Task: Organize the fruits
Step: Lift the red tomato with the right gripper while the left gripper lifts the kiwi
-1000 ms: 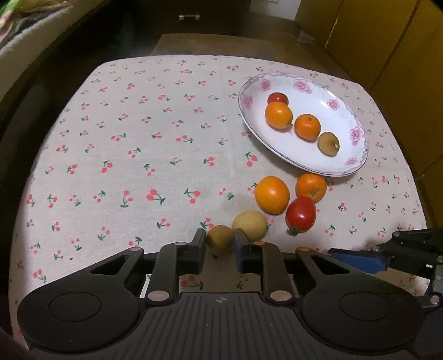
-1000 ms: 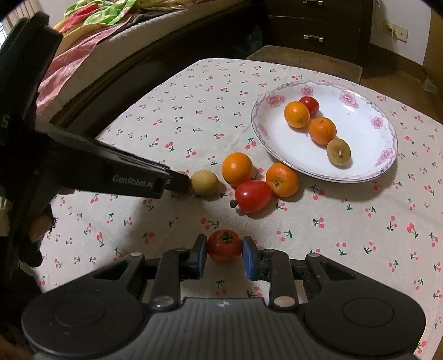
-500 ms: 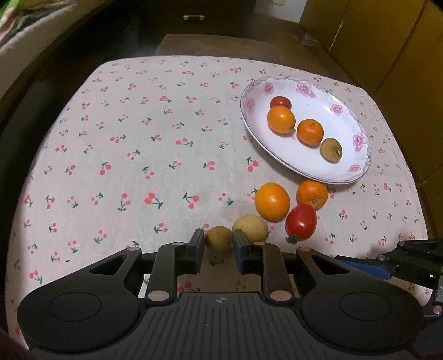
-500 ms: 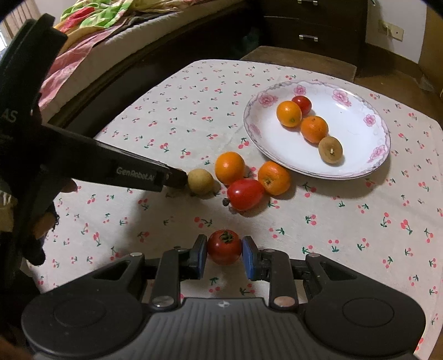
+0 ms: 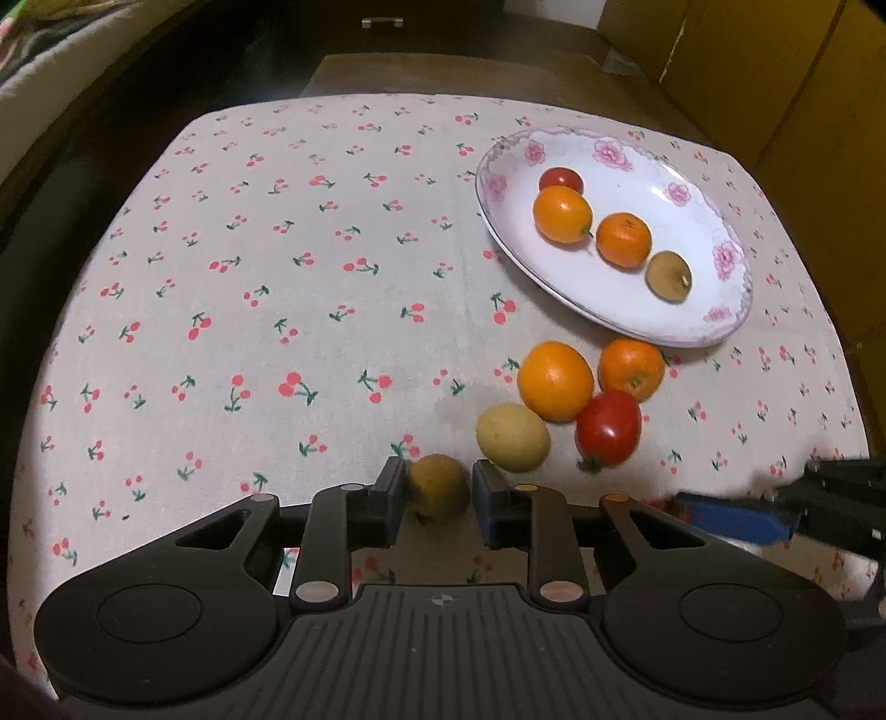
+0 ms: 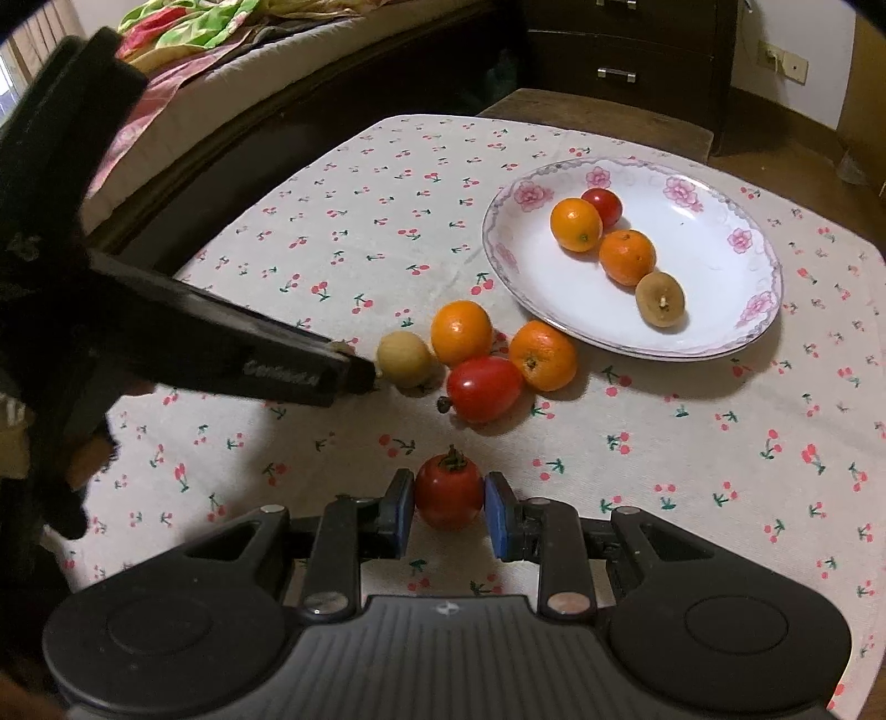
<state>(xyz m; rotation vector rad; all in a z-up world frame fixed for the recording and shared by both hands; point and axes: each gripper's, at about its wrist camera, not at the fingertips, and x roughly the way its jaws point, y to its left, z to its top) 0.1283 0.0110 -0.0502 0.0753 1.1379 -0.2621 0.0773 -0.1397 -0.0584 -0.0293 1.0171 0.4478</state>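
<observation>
My left gripper (image 5: pixel 437 487) is shut on a small brown-green fruit (image 5: pixel 440 486), held just above the cloth. My right gripper (image 6: pixel 448 495) is shut on a small red tomato (image 6: pixel 448 490). A white flowered plate (image 5: pixel 714 327) holds a small tomato, two oranges and a brown fruit. On the cloth beside the plate lie a yellow fruit (image 5: pixel 512 437), two oranges (image 5: pixel 555 380) and a red tomato (image 5: pixel 608 427). In the right wrist view the left gripper's arm (image 6: pixel 221 343) reaches in from the left, next to the yellow fruit (image 6: pixel 404 359).
The table has a cherry-print cloth (image 5: pixel 277 277). A bed (image 6: pixel 221 66) lies beyond the left edge and a dark dresser (image 6: pixel 626 50) stands behind. The right gripper's blue pad (image 5: pixel 731 520) shows at the left wrist view's lower right.
Both grippers have risen and drawn back a little with their fruits held. The loose fruits and the plate have not moved.
</observation>
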